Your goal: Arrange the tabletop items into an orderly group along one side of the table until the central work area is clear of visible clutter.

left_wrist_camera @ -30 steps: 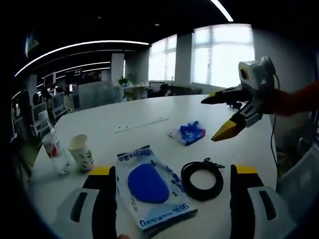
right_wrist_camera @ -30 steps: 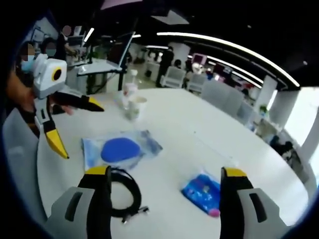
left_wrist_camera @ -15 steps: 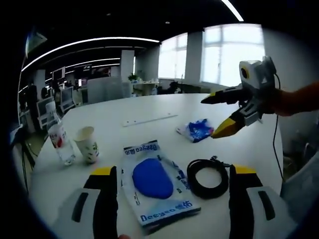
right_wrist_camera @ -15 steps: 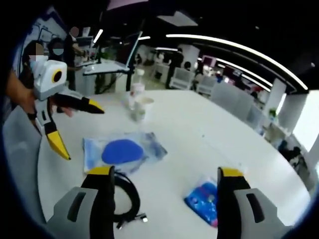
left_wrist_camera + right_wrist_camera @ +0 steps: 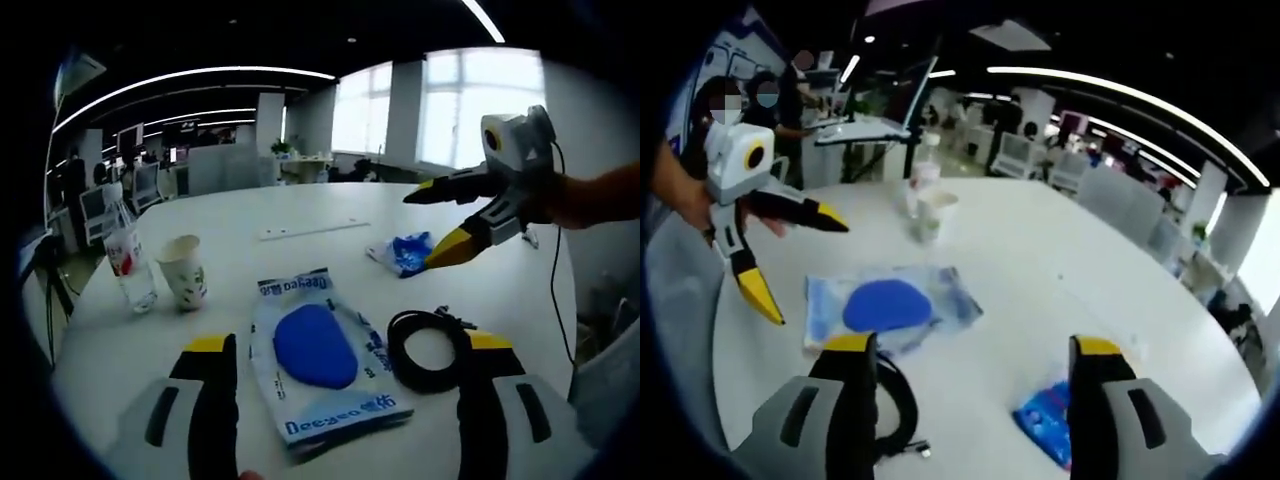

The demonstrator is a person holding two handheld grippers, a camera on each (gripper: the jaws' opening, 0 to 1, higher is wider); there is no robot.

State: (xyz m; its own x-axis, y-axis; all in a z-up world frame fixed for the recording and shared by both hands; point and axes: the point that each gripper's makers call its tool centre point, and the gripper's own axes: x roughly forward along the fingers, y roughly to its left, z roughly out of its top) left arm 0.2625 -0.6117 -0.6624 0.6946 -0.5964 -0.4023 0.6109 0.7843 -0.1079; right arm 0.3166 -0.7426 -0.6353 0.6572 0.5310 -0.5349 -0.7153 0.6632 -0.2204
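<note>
On the white round table (image 5: 300,205) lies a clear packet with a blue oval pad (image 5: 320,355), between the wide-apart jaws of my left gripper (image 5: 346,342). A black cable coil (image 5: 430,350) rests to its right. Farther off lies a crumpled blue wrapper (image 5: 405,252); my right gripper (image 5: 428,230) hangs open just over it, a yellow tip beside it. The right gripper view has its own gripper (image 5: 972,345) open, with the wrapper (image 5: 1050,430) low by the right jaw, the cable (image 5: 895,410) by the left jaw, the packet (image 5: 885,305) ahead and the left gripper (image 5: 805,268) open.
A paper cup (image 5: 185,272) and a water bottle (image 5: 128,260) stand together near the table's left edge; they are also the cup (image 5: 935,215) and bottle (image 5: 920,180) at the far side. A thin white strip (image 5: 313,229) lies mid-table. People (image 5: 740,100) and office desks are behind.
The right gripper has come closer to the blue wrapper, which now sits lower between its jaws. The left gripper view has shifted slightly. Both grippers stay open; nothing on the table has moved.
</note>
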